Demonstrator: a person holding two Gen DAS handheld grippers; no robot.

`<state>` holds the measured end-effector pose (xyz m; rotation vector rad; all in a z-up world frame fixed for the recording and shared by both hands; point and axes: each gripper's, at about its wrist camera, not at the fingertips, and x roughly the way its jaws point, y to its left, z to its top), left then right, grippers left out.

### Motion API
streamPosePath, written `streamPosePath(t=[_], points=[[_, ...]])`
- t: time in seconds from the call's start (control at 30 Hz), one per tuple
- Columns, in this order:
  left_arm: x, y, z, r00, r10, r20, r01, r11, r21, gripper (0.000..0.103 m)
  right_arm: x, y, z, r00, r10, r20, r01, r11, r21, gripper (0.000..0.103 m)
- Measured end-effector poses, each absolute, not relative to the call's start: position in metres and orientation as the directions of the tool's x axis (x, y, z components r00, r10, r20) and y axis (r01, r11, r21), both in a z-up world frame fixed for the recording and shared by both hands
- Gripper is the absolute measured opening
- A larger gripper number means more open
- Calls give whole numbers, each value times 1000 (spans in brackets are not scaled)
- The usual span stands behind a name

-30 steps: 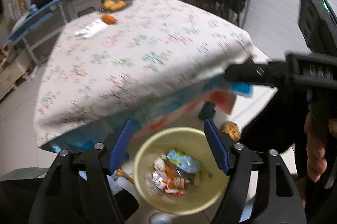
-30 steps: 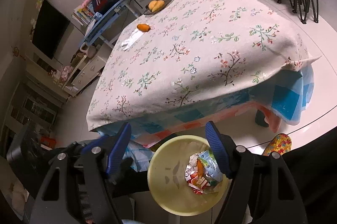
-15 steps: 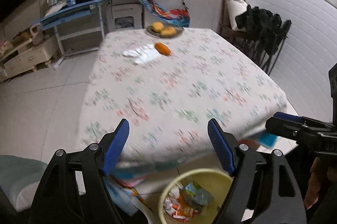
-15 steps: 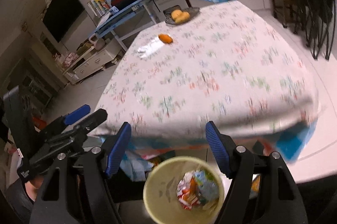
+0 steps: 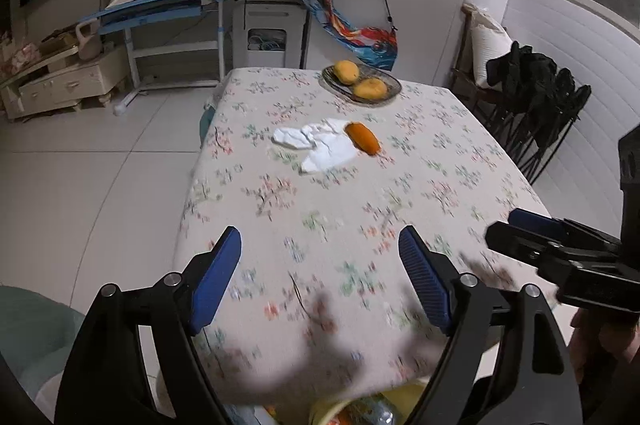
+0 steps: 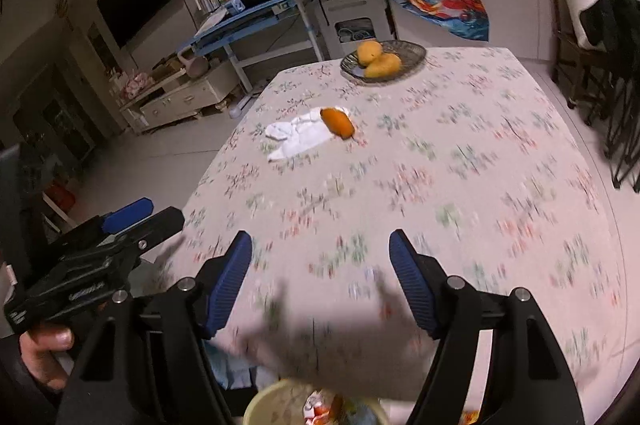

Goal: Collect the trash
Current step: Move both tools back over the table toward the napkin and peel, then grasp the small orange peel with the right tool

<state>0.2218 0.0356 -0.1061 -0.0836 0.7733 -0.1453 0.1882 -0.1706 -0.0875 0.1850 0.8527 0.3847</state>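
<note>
Nearest, the left gripper (image 5: 320,273) and right gripper (image 6: 320,275) hang empty, the left's jaws having just widened. Below them, the round yellow plastic bin (image 6: 276,403) of wrappers has slipped to the frame edge. Ahead on the floral tablecloth (image 5: 420,193) lie crumpled white tissue (image 5: 320,145) and an orange peel-like piece (image 5: 362,138), probably the next pickup.

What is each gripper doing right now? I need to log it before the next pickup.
Left gripper: open, nothing between its jaws, which have just been opening.
Right gripper: open, holding nothing.
</note>
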Motion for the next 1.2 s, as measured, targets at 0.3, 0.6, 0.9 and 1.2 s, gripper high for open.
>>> streamPosePath(t=[0.3, 0.6, 0.9, 1.2], points=[[286, 39, -110, 694, -151, -704, 102, 988, -112, 80, 264, -146, -105, 579, 396, -712, -273, 918, 288, 68], [330, 28, -118, 668, -148, -729, 141, 987, -72, 80, 316, -135, -119, 572, 389, -722, -270, 921, 282, 64], [364, 23, -136, 621, -123, -774, 122, 991, -59, 81, 348, -126, -138, 534, 382, -754, -274, 922, 273, 56], [387, 22, -155, 579, -135, -804, 105, 990, -90, 81, 349, -131, -137, 507, 411, -757, -296, 908, 295, 24]])
